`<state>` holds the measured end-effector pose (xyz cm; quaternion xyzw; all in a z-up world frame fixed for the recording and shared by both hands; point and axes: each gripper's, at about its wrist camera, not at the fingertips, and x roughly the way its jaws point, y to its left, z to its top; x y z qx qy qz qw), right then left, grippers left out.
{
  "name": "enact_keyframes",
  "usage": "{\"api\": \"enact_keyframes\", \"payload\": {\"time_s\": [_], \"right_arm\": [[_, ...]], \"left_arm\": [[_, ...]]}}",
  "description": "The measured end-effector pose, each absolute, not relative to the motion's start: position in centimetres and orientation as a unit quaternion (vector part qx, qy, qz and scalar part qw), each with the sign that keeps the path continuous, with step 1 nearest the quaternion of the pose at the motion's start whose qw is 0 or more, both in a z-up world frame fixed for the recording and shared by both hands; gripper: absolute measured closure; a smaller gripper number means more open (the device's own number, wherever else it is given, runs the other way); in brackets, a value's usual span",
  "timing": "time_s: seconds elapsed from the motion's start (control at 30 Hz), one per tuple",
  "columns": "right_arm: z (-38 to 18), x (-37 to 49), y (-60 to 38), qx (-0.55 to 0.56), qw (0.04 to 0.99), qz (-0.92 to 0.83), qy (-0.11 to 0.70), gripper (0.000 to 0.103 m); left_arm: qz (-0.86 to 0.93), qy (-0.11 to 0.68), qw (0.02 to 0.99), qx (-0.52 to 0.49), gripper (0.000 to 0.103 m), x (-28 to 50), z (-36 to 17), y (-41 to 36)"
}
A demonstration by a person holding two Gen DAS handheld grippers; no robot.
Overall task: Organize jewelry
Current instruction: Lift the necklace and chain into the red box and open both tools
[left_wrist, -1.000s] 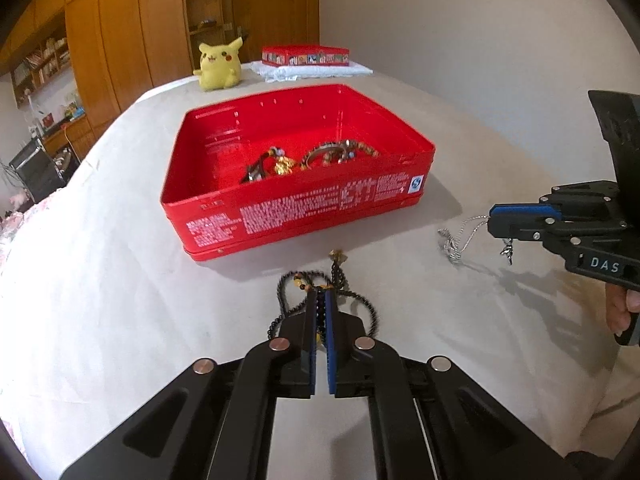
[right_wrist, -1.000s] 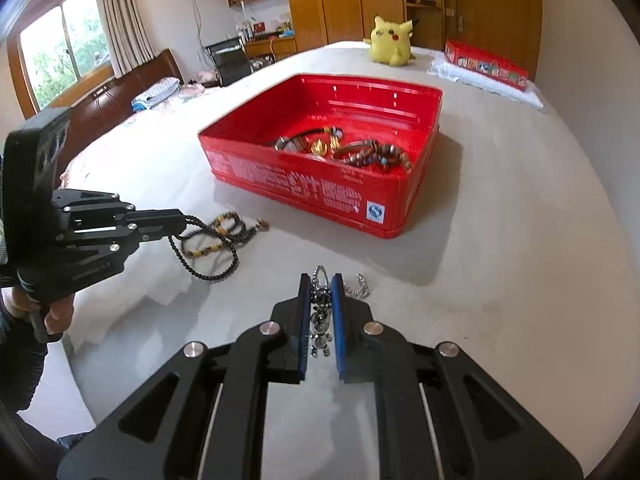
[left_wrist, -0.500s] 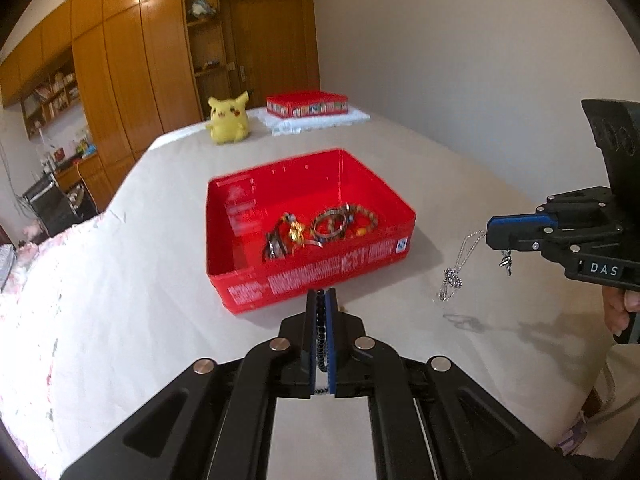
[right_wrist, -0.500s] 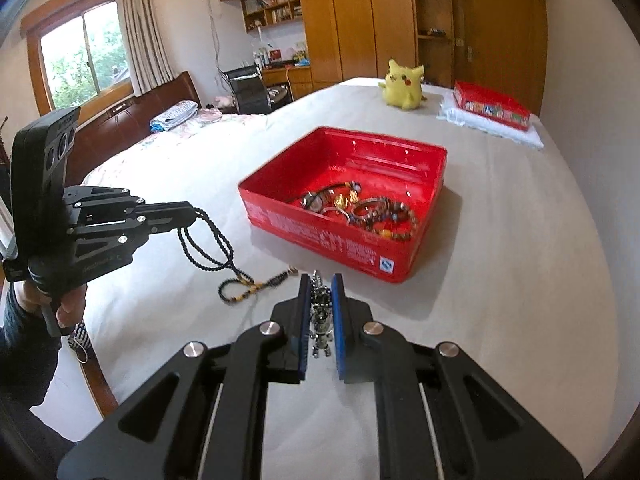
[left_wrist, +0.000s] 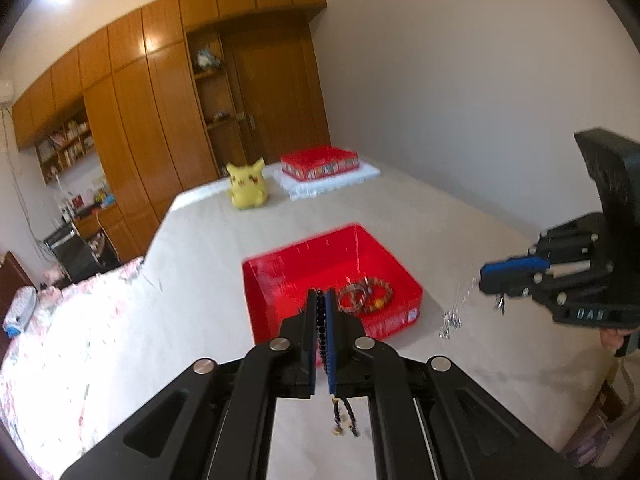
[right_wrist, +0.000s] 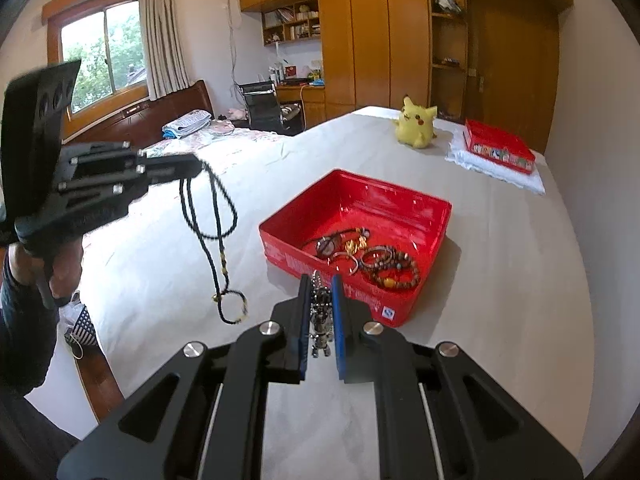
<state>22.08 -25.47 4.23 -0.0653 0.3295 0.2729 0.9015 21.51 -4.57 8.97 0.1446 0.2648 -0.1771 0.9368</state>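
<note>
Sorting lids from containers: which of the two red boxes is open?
The near red box, holding bracelets, is open. The far red box sits closed on a white cloth beside the yellow plush.

Black bead necklace (right_wrist: 208,216) dangling; silver chain (right_wrist: 321,312), perhaps pendant.

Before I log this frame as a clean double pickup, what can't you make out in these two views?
- Silver chain: left wrist view, motion blur smears it; its links and lower end are unreadable.
- Black bead necklace: left wrist view, the left gripper fingers hide most of it.
- Jewelry in the red tin: same view, partly hidden by that gripper.
- Print on the tin's front: right wrist view, too small.
</note>
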Motion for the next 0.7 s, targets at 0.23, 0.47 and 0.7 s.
{"api": "enact_keyframes", "payload": {"time_s": [0.23,0.47,0.7], "right_arm": [[7.1,22.8,-25.0,-0.073,0.904,0.279,0.314,0.095],[8.6,25.3,-24.6,-0.075,0.901,0.280,0.321,0.095],[8.9,28.6,-24.1,-0.065,0.897,0.277,0.338,0.095]], "left_arm": [[-0.174,0.234,0.944,0.154,0.100,22.4,13.0,-5.1],[-0.180,0.240,0.942,0.147,0.100,25.1,14.2,-5.3],[-0.175,0.257,0.937,0.160,0.100,28.3,14.4,-5.8]]}}
